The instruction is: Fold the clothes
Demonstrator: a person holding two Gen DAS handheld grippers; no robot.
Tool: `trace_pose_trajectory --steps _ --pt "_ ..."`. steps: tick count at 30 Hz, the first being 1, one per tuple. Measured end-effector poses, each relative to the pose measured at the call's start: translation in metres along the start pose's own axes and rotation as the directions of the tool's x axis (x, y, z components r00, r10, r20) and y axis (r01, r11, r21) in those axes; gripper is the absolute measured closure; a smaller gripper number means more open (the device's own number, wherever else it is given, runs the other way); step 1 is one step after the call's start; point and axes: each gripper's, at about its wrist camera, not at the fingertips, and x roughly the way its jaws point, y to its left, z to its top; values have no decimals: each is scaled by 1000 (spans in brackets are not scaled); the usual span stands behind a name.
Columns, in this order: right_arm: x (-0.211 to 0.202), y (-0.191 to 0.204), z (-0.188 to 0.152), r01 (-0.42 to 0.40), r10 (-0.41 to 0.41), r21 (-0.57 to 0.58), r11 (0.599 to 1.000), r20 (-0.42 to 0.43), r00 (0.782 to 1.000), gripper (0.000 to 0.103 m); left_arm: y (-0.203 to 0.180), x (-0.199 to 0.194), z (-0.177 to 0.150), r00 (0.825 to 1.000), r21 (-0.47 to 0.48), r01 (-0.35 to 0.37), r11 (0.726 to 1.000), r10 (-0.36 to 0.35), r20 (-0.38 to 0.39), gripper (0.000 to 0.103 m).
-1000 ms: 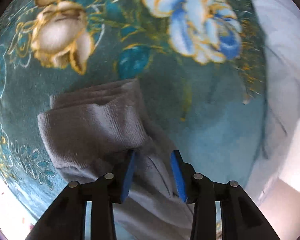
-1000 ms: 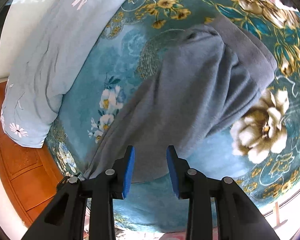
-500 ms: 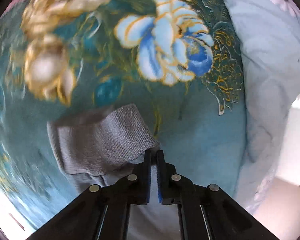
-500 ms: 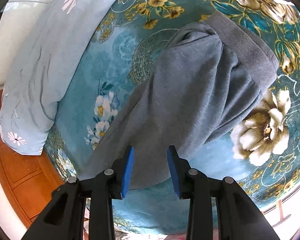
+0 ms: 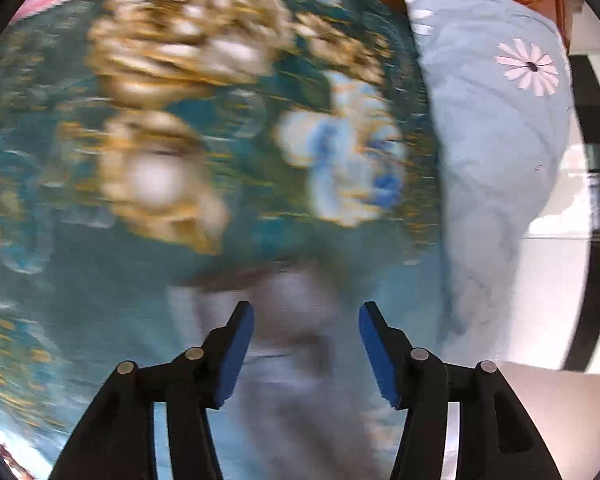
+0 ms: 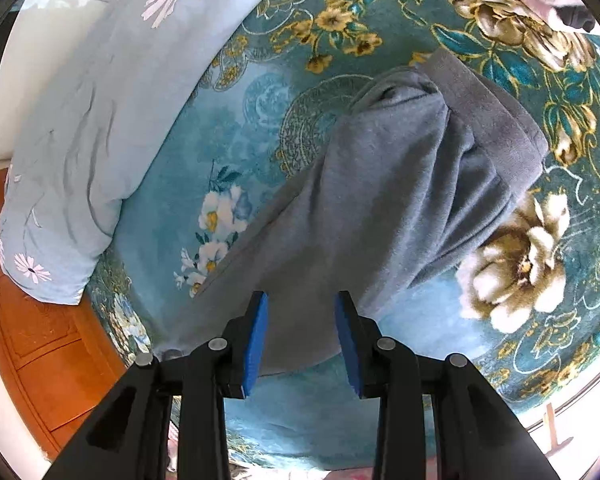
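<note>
Grey garment (image 6: 384,208) runs long axis straight ahead of right gripper (image 6: 301,334); left gripper (image 5: 306,350) also over it, both jaws apart, nothing held.

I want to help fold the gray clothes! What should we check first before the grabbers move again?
1. Left gripper open: ok, jaws wide apart.
2. Right gripper open: ok, nothing between the pads.
3. Gray garment lying on the floral blanket: ok, though bunched near its ribbed band.
4. Garment under the left gripper: cannot tell exactly, that view is blurred.
5. Pillow apart from the garment: ok, blanket shows between them.
6. Fold neat and finished: not ok, the cloth is wrinkled and uneven.
</note>
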Motion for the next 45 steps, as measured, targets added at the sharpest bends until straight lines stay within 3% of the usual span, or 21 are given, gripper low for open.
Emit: trace_pose_trajectory --steps 3,7,14,19,21,25,31,35,40,42,45 --pt "4 8 -10 26 -27 -20 999 -18 999 68 32 21 -19 999 -68 17 998 -20 -37 40" --pt "1 26 -20 57 -59 -79 995 -26 998 68 41 41 -24 996 -129 69 989 -76 -53 30" --pt "-18 54 -21 101 -100 -143 985 13 995 63 15 60 -26 997 -85 -3 996 -4 -77 32" --pt "-9 74 -24 108 -110 -167 980 2 994 63 12 60 -28 995 -74 -78 994 73 -68 81" --pt "-4 87 -28 99 -103 -197 975 -10 995 63 13 56 -31 997 -79 -63 995 59 -57 85" --pt "4 108 -40 76 -87 -262 962 -30 996 63 -1 35 -36 998 2 -56 998 56 -16 86" --pt "-1 97 -48 40 -46 -230 972 -18 999 63 -45 0 -56 997 231 -79 970 73 37 86" --pt "-18 70 -51 -1 3 -164 986 16 1000 63 -87 -18 -79 993 393 -111 913 89 76 86" --pt "-45 27 -55 -41 49 -110 993 74 996 63 -161 -40 -127 990 608 -127 783 61 128 86" --pt "-53 4 -56 -51 59 -79 996 94 994 63 -192 -44 -160 990 696 -125 707 38 138 86" --pt "-61 -35 -57 -68 71 -35 997 108 992 63 -234 -37 -224 988 830 -144 539 40 146 86"
